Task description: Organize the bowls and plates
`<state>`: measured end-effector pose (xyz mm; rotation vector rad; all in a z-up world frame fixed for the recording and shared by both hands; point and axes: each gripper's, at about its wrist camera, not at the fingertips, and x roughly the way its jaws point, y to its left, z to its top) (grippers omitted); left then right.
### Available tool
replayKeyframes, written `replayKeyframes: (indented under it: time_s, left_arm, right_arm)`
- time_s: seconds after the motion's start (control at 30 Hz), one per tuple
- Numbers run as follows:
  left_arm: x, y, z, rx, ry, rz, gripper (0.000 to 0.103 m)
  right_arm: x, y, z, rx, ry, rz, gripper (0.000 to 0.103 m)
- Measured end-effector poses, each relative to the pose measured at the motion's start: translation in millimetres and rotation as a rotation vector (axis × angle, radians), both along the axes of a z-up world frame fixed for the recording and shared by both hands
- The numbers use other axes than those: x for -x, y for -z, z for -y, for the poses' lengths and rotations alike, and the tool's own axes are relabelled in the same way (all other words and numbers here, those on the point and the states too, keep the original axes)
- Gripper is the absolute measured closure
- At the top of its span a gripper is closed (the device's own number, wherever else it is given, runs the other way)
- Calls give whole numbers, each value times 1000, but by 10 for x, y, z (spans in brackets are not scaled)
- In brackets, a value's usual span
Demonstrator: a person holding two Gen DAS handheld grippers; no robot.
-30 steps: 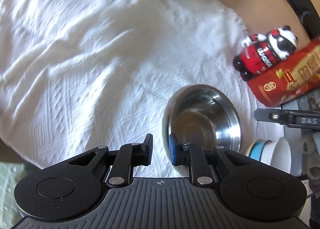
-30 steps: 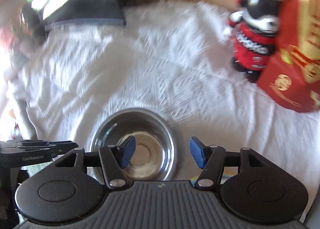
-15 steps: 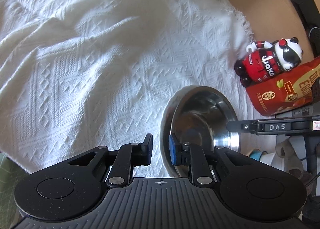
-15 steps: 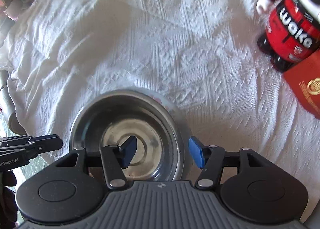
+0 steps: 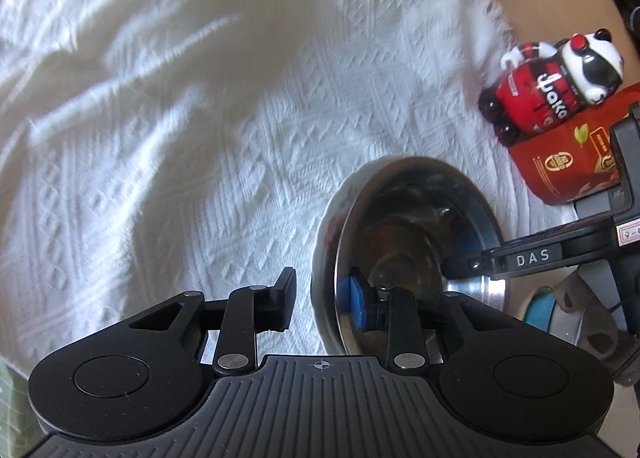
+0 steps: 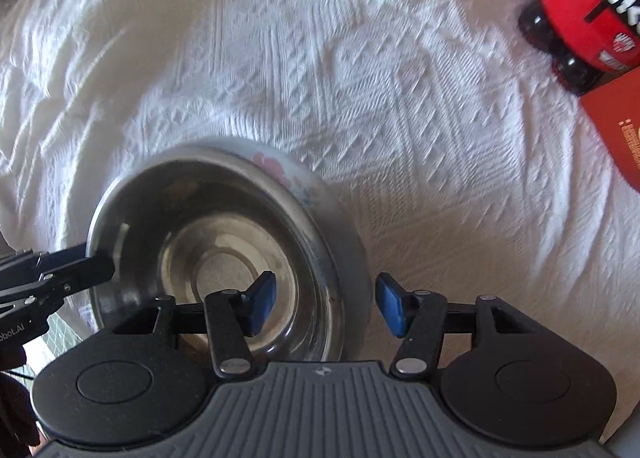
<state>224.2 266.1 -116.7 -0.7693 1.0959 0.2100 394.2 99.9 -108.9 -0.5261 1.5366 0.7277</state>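
Left tool [image 5: 322, 300] comes first: seen from its own wrist camera, its jaws are opening and straddle the near wall of the steel bowl [image 5: 416, 234], one finger outside over the white cloth [image 5: 200, 118], the blue-padded finger inside, with no pad clearly pressing. That bowl sits nested in a white floral bowl [image 5: 322, 242], whose rim shows at its left edge; nothing lies in the steel one. The right tool's dark finger reaches over the far rim. A panda figurine [image 5: 552, 90] leans on a red box [image 5: 568, 162] beyond.

From the right wrist camera, the right tool [image 6: 324, 306] is closing, jaws apart across the bowls' right wall: one blue pad inside the steel bowl [image 6: 224, 242], the other outside the floral bowl [image 6: 296, 174]. Neither pad visibly touches. The left tool's tip [image 6: 76, 270] sits at the left rim.
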Motion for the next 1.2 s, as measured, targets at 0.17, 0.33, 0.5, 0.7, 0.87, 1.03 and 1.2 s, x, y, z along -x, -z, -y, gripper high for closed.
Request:
replayKeyframes:
  time_s: [0.17, 0.33, 0.5, 0.7, 0.87, 1.03, 1.2]
  left_arm:
    - [-103, 150, 39, 39, 31, -26, 73]
    - [-200, 136, 48, 33, 65, -55, 72]
    - [-292, 69, -55, -9, 81, -62, 72]
    - [-322, 52, -233, -35, 58, -65, 72]
    - [-298, 16, -333, -28, 26, -58, 72]
    - [-215, -132, -379, -36, -5, -18, 74]
    - [-75, -455, -372, -96, -55, 76, 76]
  right_arm:
    - [31, 145, -86, 48, -29, -8, 47]
    - [25, 154, -92, 70, -18, 0, 47]
    - [33, 148, -107, 71, 7, 3, 47]
    - [111, 151, -260, 46, 48, -20, 47]
    - [201, 134, -380, 24, 52, -29, 47]
    - [324, 49, -463, 5, 14, 64, 47]
    - [482, -366, -381, -75, -3, 222, 47]
